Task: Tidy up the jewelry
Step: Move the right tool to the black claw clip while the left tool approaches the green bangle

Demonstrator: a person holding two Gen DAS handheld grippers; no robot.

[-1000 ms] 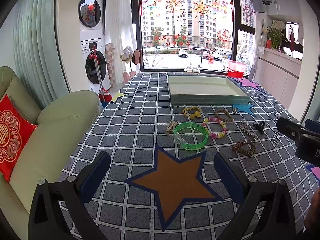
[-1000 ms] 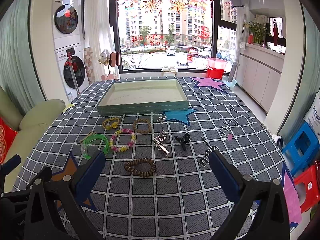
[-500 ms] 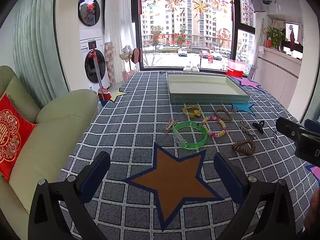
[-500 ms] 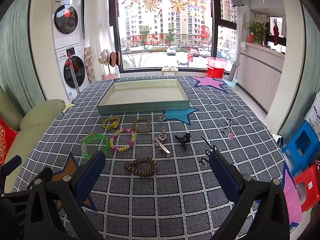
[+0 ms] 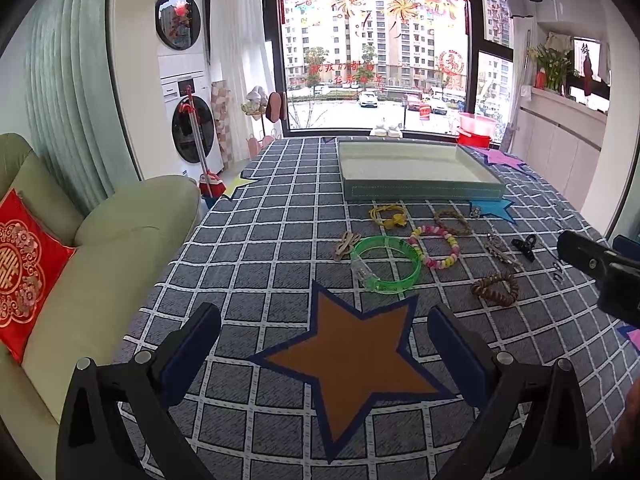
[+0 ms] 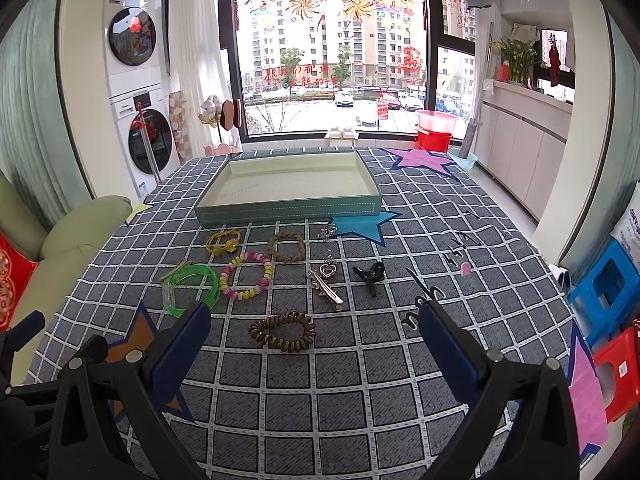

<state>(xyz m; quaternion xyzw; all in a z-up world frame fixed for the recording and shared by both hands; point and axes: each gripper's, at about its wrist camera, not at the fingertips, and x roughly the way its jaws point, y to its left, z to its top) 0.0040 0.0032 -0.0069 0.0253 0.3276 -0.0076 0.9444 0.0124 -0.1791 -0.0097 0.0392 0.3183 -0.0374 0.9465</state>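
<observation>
Both claws, left (image 5: 324,344) and right (image 6: 316,340), spread apart, empty, above the desk (image 6: 360,380). Jewelry loose before the teal tray (image 6: 288,206): brown coil tie (image 6: 282,332) nearest right claw, green bangle (image 5: 386,264) beyond orange star (image 5: 356,364). Sofa (image 5: 100,240) at left.

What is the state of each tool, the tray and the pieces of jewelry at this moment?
Left tool: open, holds nothing.
Right tool: open, holds nothing.
Tray: nothing visible inside.
Green bangle: flat on the cloth, outside the tray.
Bead bracelet: flat, outside the tray.
Coil hair tie: flat, nearest the right tool.
Black clip: lies apart from the others.
</observation>
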